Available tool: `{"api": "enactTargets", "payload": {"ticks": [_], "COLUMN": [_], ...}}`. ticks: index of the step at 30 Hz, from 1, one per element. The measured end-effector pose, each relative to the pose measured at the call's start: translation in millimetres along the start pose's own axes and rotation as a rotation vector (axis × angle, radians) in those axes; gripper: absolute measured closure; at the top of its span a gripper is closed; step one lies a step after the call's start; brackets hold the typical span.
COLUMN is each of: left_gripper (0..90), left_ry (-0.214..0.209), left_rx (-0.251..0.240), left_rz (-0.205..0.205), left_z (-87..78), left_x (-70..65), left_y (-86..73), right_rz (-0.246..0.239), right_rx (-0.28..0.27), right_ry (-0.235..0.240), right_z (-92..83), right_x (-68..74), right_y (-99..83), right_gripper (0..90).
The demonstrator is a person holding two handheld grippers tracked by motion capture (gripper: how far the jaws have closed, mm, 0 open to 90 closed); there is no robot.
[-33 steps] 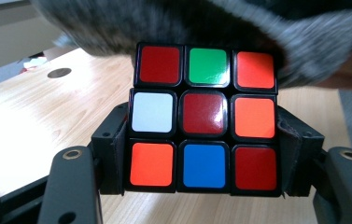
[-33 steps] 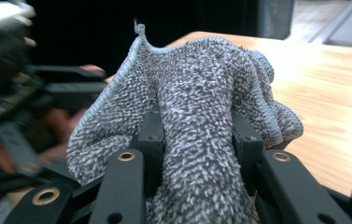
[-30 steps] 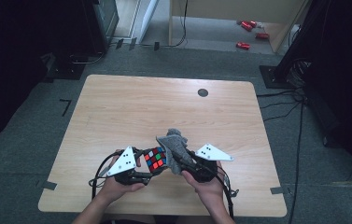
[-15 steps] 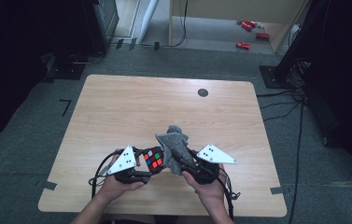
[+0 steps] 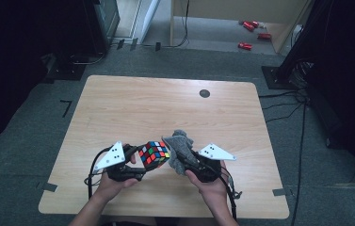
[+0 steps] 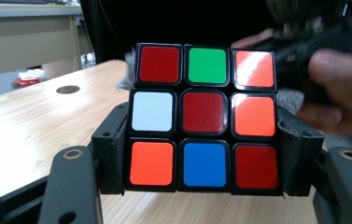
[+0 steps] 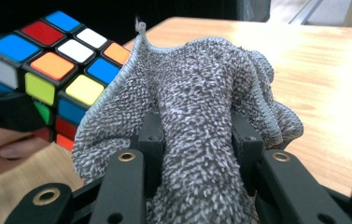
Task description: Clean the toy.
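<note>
I've got the cube [image 6: 205, 119] clamped in left gripper [image 5: 135, 162], lifted over table [image 5: 165, 103] near edge; right gripper [image 7: 197, 135] pinches cloth [image 7: 201, 112] beside it. Risk: wiping too hard pushes cube out of jaws, or cloth slips.

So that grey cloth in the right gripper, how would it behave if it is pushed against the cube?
The grey cloth looks floppy: it bunches and droops around the right gripper, so it would probably fold against the cube rather than shove it. Its nubby pile suggests a grippy, non-slippery surface. It is probably light.
</note>
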State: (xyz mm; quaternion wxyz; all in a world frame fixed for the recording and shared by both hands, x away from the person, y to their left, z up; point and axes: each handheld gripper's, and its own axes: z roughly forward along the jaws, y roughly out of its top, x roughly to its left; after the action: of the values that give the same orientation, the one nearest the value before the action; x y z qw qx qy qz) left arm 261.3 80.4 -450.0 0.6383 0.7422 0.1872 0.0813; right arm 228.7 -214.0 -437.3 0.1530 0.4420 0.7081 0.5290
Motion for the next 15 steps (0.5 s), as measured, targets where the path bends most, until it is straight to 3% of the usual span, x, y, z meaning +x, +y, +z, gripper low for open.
{"api": "enactTargets", "payload": {"ticks": [4, 7, 10, 13, 15], "left_gripper": [34.4, 34.4, 34.3, 34.3, 34.3], "left_ry": [-0.022, -0.044, -0.057, -0.068, -0.072], "left_rx": [-0.02, -0.031, -0.041, -0.054, -0.068], "left_rz": [-0.034, -0.04, -0.056, -0.077, -0.089], "left_z": [-1.0, 0.6, 1.3, 0.8, -0.2], "left_x": [2.6, 0.1, -0.8, 0.8, 1.8], "left_y": [-0.3, 0.8, 0.9, 0.5, 1.3], "right_rz": [-0.011, -0.029, -0.012, -0.012, -0.024], "right_rx": [-0.034, -0.03, -0.022, 0.007, 0.06], "right_ry": [0.044, 0.082, 0.133, 0.169, 0.206], "right_z": [-1.8, 1.6, 6.4, 12.4, 20.1], "right_x": [6.8, 13.6, 16.1, 19.7, 24.2], "right_y": [2.1, 0.4, -4.1, -9.8, -14.9], "right_gripper": [64.9, 64.9, 65.1, 65.4, 65.6]}}
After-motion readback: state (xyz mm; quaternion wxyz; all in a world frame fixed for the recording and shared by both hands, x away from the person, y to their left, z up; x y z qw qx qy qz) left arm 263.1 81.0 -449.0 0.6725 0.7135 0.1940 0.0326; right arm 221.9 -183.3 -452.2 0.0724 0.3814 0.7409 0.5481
